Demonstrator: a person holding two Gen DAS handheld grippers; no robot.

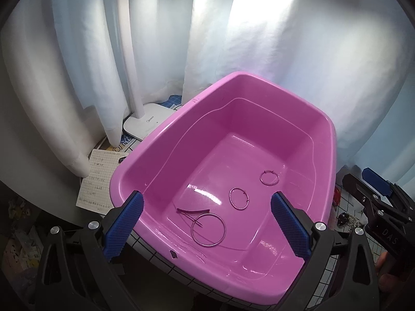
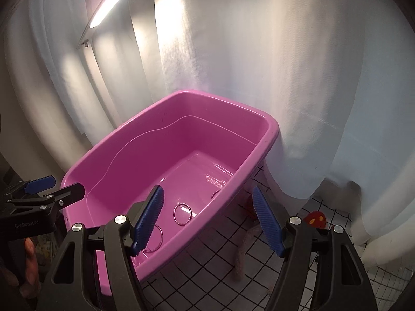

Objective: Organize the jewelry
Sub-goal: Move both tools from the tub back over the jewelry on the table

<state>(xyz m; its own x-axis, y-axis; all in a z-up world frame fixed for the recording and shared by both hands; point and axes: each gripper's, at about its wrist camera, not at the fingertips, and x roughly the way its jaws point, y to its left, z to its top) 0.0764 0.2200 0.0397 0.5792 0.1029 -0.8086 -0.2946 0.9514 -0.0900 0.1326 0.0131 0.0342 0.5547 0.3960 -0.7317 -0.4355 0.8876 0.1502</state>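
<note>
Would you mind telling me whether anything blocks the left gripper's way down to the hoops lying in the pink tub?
Nothing visible does. The left gripper hangs open and empty over the pink tub, whose top is uncovered. The large hoop lies bare on the tub floor between its fingers; only a thin dark strip lies across the hoop's edge.

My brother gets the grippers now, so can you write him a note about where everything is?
Left gripper: open, empty, above the near edge of the pink tub.
Right gripper: open, empty, over the tub's right rim.
In the tub: a big hoop, two smaller hoops, and a thin dark pin-like piece beside the big hoop.
Done: those four pieces lie on the tub floor.
Left: a small chain-like piece on the grid cloth right of the tub. The red thing there is too unclear to name.
</note>
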